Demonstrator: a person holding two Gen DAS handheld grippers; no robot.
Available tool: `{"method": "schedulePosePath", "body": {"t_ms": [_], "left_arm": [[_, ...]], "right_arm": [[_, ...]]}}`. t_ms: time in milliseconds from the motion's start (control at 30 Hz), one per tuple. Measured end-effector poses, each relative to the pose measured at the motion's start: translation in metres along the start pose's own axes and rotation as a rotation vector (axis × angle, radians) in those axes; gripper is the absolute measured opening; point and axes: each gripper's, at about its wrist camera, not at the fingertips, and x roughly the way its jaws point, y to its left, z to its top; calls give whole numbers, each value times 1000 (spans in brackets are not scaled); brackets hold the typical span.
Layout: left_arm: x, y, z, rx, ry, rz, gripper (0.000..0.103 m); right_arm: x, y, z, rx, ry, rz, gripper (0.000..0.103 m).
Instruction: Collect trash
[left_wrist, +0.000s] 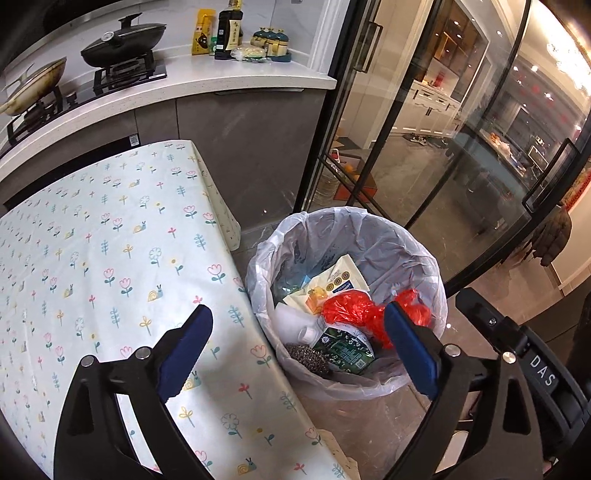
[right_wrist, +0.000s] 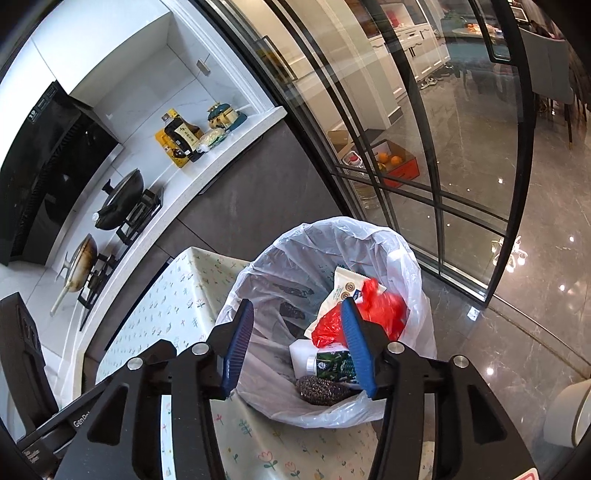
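A bin lined with a white plastic bag (left_wrist: 417, 247) stands on the floor beside the table's corner. Inside lie a red plastic bag (left_wrist: 347, 306), a cream snack packet (left_wrist: 332, 280), a green carton (left_wrist: 347, 350), a white bottle (left_wrist: 295, 321) and a dark scouring pad (left_wrist: 306, 356). My left gripper (left_wrist: 297, 312) hangs wide open, one finger over the tablecloth and the other over the bin, with nothing between them. My right gripper (right_wrist: 297, 305) is open above the bin liner (right_wrist: 413, 295), empty, with the red bag (right_wrist: 384, 314) and carton (right_wrist: 332, 363) below it.
The table with a floral cloth (left_wrist: 110, 258) fills the left. Behind it runs a counter (left_wrist: 240, 74) with a hob, two pans and bottles. Black-framed glass doors (left_wrist: 424, 147) close off the right, over a glossy tiled floor (right_wrist: 498, 332).
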Motion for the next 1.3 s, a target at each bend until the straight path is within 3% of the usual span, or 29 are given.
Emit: {"method": "schedulePosePath", "body": {"t_ms": [467, 667, 933, 1033, 1300], "left_arm": [[-31, 8, -17, 4, -33, 46, 92], [-44, 14, -30, -9, -34, 72, 93], [-63, 22, -49, -13, -58, 130, 93], [-69, 24, -55, -7, -65, 151, 93], [-79, 15, -70, 23, -80, 191, 93]], "right_arm": [[-27, 27, -21, -137, -4, -42, 65], [-44, 37, -32, -226, -15, -91, 84], [-61, 41, -47, -312, -5, -148, 86], [-63, 43, -52, -345, 24, -163, 97], [-70, 45, -68, -375, 64, -168, 96]]}}
